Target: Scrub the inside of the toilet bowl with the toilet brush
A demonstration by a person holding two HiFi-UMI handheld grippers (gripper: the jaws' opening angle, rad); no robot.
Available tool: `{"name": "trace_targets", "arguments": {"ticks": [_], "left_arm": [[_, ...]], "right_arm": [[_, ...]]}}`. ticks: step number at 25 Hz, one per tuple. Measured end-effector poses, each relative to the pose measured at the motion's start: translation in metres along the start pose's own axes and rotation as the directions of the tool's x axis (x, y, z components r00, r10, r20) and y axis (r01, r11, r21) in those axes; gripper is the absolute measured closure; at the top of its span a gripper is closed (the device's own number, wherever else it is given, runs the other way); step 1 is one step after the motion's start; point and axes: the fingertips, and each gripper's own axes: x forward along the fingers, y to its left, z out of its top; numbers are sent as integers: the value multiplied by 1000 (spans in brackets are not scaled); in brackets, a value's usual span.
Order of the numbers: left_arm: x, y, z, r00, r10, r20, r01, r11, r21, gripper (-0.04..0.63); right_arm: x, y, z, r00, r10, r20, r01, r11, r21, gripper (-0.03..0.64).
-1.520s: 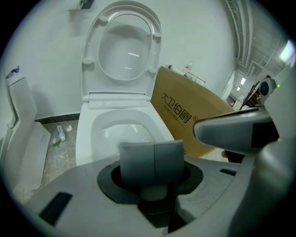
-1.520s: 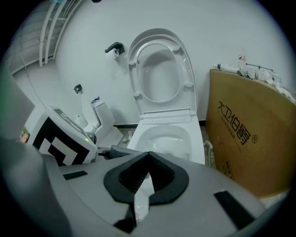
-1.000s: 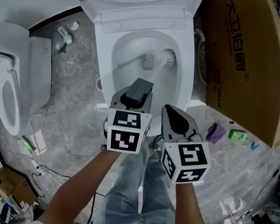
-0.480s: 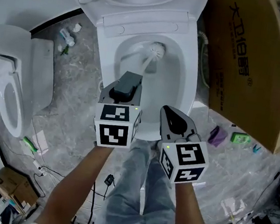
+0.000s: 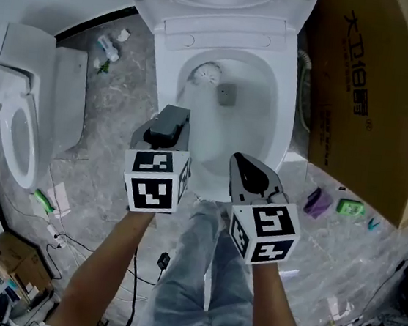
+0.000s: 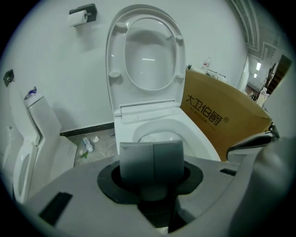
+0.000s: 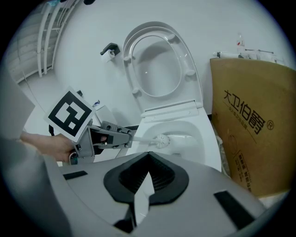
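Note:
The white toilet bowl (image 5: 282, 124) stands open with its lid (image 6: 147, 55) up. In the head view the white brush head (image 5: 206, 72) rests against the bowl's back-left inner wall, left of the drain (image 5: 226, 93). My left gripper (image 5: 173, 114) is over the bowl's front-left rim, shut on the brush handle. The right gripper view shows that handle (image 7: 141, 138) running from the left gripper (image 7: 121, 137) to the brush head (image 7: 162, 140). In the left gripper view the shut left gripper (image 6: 152, 149) hides the brush. My right gripper (image 5: 247, 164) is shut and holds nothing, hovering at the bowl's front rim beside the left one.
A big cardboard box (image 5: 375, 91) stands tight against the toilet's right side. A second toilet (image 5: 17, 121) is on the left. Small bottles and litter (image 5: 107, 47) lie on the floor between the toilets. Purple (image 5: 317, 202) and green (image 5: 347, 207) items lie by the box. My legs are below.
The brush head has swept from the bowl's right side round the back to the back-left wall. My left gripper has moved left with it. The right gripper has barely moved.

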Motion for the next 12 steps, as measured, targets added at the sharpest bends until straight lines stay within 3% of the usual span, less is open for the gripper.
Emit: {"name": "trace_targets", "arguments": {"ticks": [5, 12], "left_arm": [[-16, 3, -14, 998, 47, -36, -47, 999, -1, 443], [-40, -8, -33, 995, 58, -79, -57, 998, 17, 443]], "right_arm": [[-10, 3, -4, 1000, 5, -5, -5, 1000, -11, 617], [-25, 7, -9, 1000, 18, -12, -18, 999, -33, 617]]}}
